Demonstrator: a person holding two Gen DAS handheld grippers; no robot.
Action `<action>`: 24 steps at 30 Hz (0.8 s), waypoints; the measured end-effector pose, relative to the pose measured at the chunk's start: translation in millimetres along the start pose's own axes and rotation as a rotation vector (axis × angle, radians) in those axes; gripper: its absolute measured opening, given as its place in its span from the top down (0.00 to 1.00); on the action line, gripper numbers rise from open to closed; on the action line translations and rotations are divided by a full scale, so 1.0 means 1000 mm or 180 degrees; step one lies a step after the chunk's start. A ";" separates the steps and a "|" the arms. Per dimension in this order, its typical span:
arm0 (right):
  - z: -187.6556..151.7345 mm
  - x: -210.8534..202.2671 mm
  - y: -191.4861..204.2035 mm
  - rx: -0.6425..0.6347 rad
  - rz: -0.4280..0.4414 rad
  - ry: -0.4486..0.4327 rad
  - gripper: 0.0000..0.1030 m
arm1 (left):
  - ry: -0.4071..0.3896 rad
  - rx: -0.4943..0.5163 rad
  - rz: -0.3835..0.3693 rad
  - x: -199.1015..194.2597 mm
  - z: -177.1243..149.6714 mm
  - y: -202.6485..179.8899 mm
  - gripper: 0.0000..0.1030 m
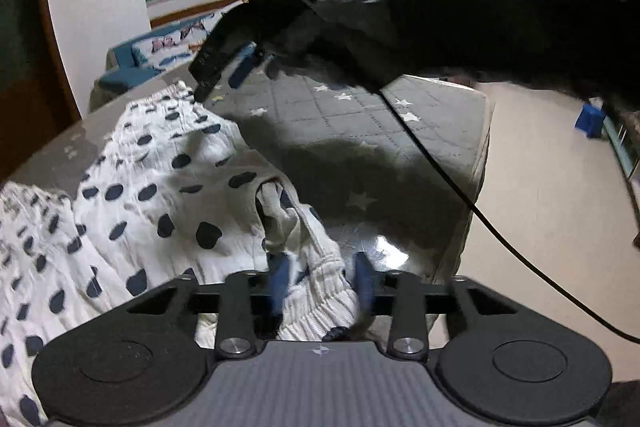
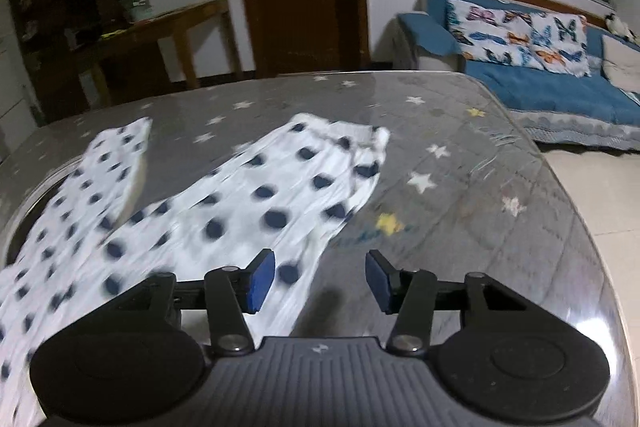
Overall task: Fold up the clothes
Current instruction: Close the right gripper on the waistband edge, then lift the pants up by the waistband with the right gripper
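— Looking at the left gripper (image 1: 322, 281), are its blue-padded fingers (image 1: 280, 277) clamped on something?

— Yes, they pinch a bunched, gathered edge of the white crinkled garment with dark blue dots (image 1: 160, 195). The cloth rises in a fold right at the pads, and the rest trails off to the left across the grey quilted table cover with pale stars (image 1: 360, 147).

— And the right gripper (image 2: 320, 277)?

— Its fingers stand apart with nothing between them, hovering over the edge of the same dotted garment (image 2: 248, 195); the left pad sits above the cloth, the right one above bare table (image 2: 480, 187). From the left camera it reaches in over the table from the far side, held by a hand in a black glove (image 1: 348, 27) and dark sleeve (image 1: 500, 15).

— Where does the garment lie?

— Spread on the table, two white stretches pointing towards the far edge. A blue sofa with butterfly cushions (image 2: 532, 59) stands beyond the table.
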State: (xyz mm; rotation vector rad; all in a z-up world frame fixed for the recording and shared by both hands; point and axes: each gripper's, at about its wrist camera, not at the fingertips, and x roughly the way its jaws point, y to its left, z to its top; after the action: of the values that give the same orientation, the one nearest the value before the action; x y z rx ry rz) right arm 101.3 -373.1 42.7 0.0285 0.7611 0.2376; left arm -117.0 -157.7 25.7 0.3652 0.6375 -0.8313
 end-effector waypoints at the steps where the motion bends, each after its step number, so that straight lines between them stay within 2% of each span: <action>1: 0.006 0.009 -0.004 0.0047 -0.0018 0.0009 0.52 | 0.0006 -0.0060 -0.0021 0.000 0.001 0.003 0.82; 4: 0.022 0.032 -0.013 0.0166 -0.0060 0.0028 0.54 | -0.0027 -0.0333 -0.0138 -0.004 0.005 0.019 0.86; 9: 0.044 0.068 -0.019 0.0235 -0.0152 0.0011 0.54 | -0.0138 -0.0745 -0.0290 -0.014 0.010 0.043 0.87; 14: 0.060 0.099 -0.026 0.0326 -0.0270 0.0021 0.55 | -0.0213 -0.0983 -0.0390 -0.022 0.012 0.058 0.87; 19: 0.071 0.120 -0.029 0.0375 -0.0370 0.0009 0.69 | -0.0269 -0.1086 -0.0444 -0.027 0.012 0.066 0.88; 20: 0.071 0.121 -0.029 0.0373 -0.0385 0.0001 0.81 | -0.0281 -0.1096 -0.0452 -0.029 0.012 0.066 0.88; 21: 0.072 0.122 -0.028 0.0371 -0.0400 -0.0008 0.89 | -0.0292 -0.1107 -0.0460 -0.030 0.011 0.066 0.88; 24: 0.078 0.116 -0.027 0.0441 -0.0441 -0.0043 0.92 | -0.0353 -0.1156 -0.0454 -0.037 0.008 0.068 0.89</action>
State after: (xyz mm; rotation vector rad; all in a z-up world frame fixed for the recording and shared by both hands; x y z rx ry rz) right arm 242.1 -368.7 17.4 0.1081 0.7617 0.0527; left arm -80.1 -98.1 60.0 -0.0562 0.7011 -0.8454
